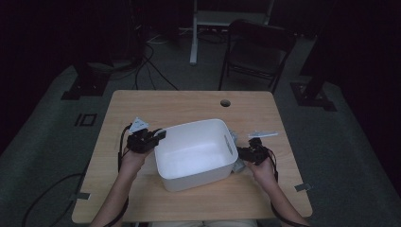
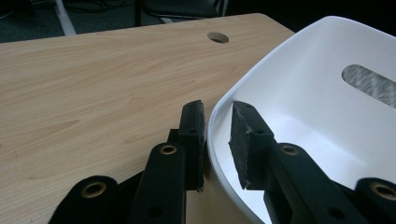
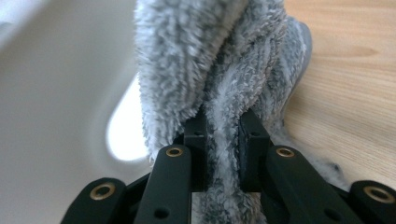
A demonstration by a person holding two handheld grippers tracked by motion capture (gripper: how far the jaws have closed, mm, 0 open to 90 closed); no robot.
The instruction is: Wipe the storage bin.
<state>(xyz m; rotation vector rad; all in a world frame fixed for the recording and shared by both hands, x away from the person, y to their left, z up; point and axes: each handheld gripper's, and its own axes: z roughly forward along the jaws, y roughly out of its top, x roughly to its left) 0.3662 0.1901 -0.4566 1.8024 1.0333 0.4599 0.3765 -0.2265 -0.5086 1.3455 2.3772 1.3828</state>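
A tub [image 1: 196,153] sits at the centre of the table [image 1: 189,101]. The left gripper [image 1: 160,135] straddles its rim at the frame's left; the right gripper [image 1: 240,152] is against its right wall, clamping a cloth [image 1: 239,164] between tub and table. A chair [image 1: 257,49] stands behind, upper centre.

High view: the white rectangular plastic tub [image 1: 196,153] is hiding most of the grey fluffy cloth [image 1: 239,164], and a small pale flat object [image 1: 263,134] on the light wooden table [image 1: 189,101] is staying too small to identify. The picture's bottom edge is cutting off the person's forearms.

Left gripper view: the tub [image 2: 322,102] is running past the right edge, and the grey patch behind its handle slot is showing blurred.

Right gripper view: the cloth [image 3: 219,70] is running out past the top edge, and the tub wall [image 3: 56,93] is appearing blurred.
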